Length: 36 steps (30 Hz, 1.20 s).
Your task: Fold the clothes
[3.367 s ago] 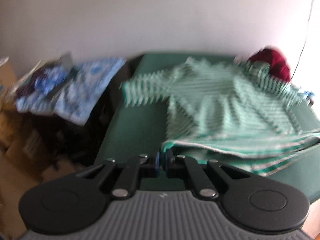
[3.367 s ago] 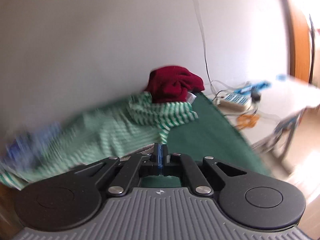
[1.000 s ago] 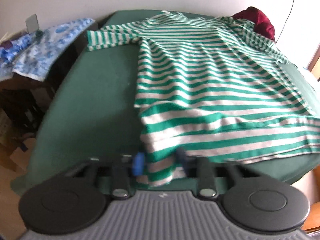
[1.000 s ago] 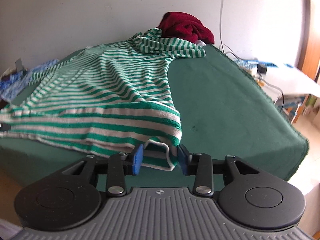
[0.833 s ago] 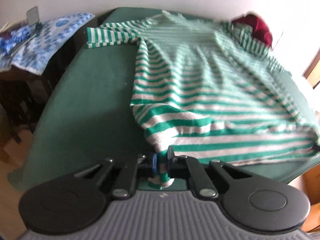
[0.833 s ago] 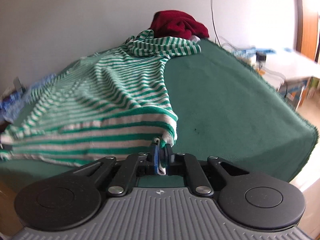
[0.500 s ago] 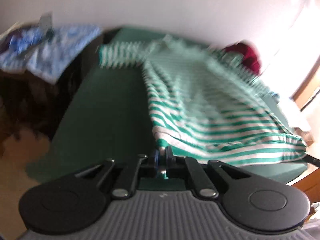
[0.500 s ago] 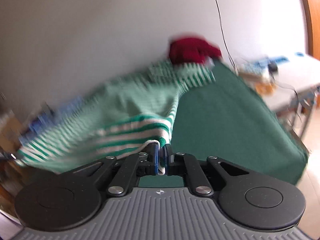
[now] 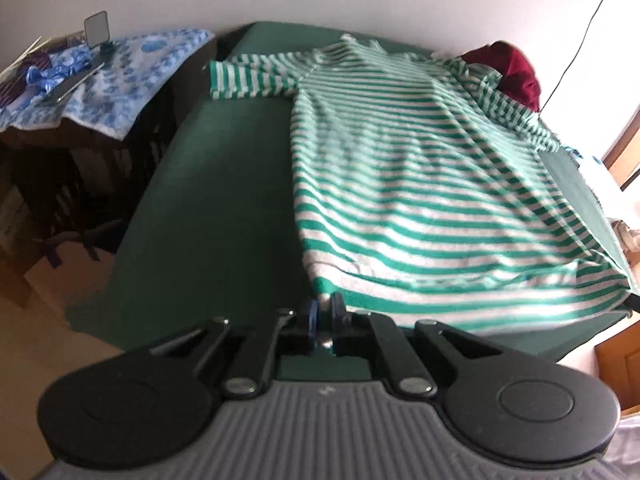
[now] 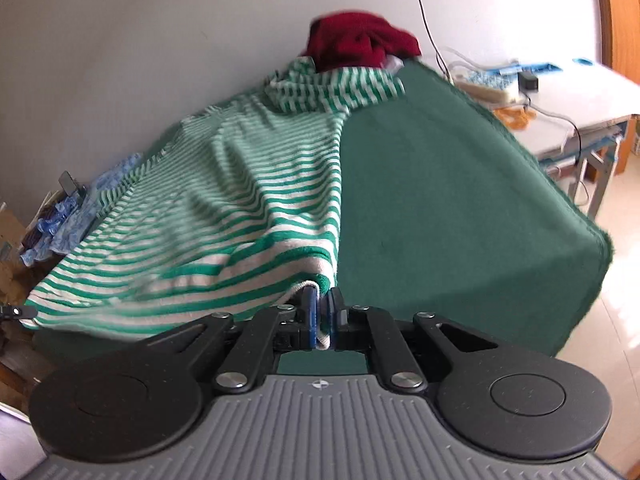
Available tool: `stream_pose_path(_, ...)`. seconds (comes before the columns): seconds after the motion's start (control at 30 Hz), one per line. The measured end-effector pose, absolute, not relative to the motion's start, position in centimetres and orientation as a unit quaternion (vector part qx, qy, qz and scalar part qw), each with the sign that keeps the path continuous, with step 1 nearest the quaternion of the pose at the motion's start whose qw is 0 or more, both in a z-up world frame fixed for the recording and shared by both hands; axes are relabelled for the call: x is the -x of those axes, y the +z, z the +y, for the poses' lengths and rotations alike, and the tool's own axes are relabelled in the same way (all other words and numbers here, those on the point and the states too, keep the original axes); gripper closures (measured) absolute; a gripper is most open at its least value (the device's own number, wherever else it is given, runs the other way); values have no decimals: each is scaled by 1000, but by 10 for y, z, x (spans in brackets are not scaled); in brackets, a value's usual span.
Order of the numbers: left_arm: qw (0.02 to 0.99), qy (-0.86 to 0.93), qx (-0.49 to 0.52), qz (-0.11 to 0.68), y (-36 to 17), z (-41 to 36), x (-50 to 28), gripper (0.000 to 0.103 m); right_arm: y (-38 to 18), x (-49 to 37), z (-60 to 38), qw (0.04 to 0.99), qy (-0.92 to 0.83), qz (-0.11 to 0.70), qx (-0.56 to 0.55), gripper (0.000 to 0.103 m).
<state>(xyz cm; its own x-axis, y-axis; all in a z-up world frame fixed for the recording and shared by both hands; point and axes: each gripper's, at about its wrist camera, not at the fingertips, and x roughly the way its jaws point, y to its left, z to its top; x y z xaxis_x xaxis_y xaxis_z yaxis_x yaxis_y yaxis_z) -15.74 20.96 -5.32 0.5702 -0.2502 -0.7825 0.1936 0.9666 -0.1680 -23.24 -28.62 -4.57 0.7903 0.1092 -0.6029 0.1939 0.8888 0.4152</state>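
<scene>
Two tools, left tool [image 9: 325,312] and right tool [image 10: 323,312], each pinched tight on striped shirt [image 9: 420,168] hem, over green bench [image 9: 224,184].

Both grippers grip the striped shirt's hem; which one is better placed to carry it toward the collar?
Neither clearly: the left gripper and right gripper are each shut on a bottom corner of the green-and-white striped shirt, lying on the green table cover. Probably both should move together.
</scene>
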Motion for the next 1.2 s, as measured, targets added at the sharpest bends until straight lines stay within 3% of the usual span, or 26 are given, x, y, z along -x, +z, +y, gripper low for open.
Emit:
stream_pose_path(0.33, 868, -112, -19, 483, -90, 210, 155, 99, -74, 227, -277, 898, -48, 401, -175, 97)
stream_pose_path(0.4, 864, -119, -50, 486, -89, 211, 161, 99, -77, 229, -278, 890, -51, 421, -165, 94)
stream_pose_path(0.53, 861, -129, -94, 483, -77, 224, 172, 98, -49, 236, -280, 910, -68, 390, -125, 90)
stream_pose_path(0.6, 877, -138, -97, 450, -59, 223, 168, 99, -26, 235, -278, 930, -66, 342, -114, 90)
stream_pose_path(0.67, 891, -159, -113, 411, -50, 202, 155, 99, -26, 211, -269, 928, -34, 350, -122, 87)
stream_pose_path(0.7, 893, -173, -119, 398, -49, 189, 147, 93, -26, 200, -264, 926, -20, 355, -125, 86)
stream_pose_path(0.73, 891, -185, -123, 396, -57, 177, 140, 76, -32, 196, -262, 923, -24, 366, -121, 86)
stream_pose_path(0.77, 889, -198, -126, 393, -64, 165, 134, 73, -39, 192, -259, 919, -29, 377, -116, 83)
stream_pose_path(0.9, 871, -193, -137, 430, -94, 156, 130, 75, -65, 178, -250, 901, -47, 419, -99, 87)
stream_pose_path(0.93, 868, -190, -137, 439, -98, 158, 132, 74, -66, 186, -256, 897, -49, 427, -108, 92)
stream_pose_path(1.03, 860, -188, -126, 458, -102, 171, 141, 71, -67, 212, -260, 877, -84, 467, -77, 86)
stream_pose_path(1.2, 856, -189, -112, 468, -102, 171, 129, 68, -75, 215, -251, 894, -86, 434, -74, 82)
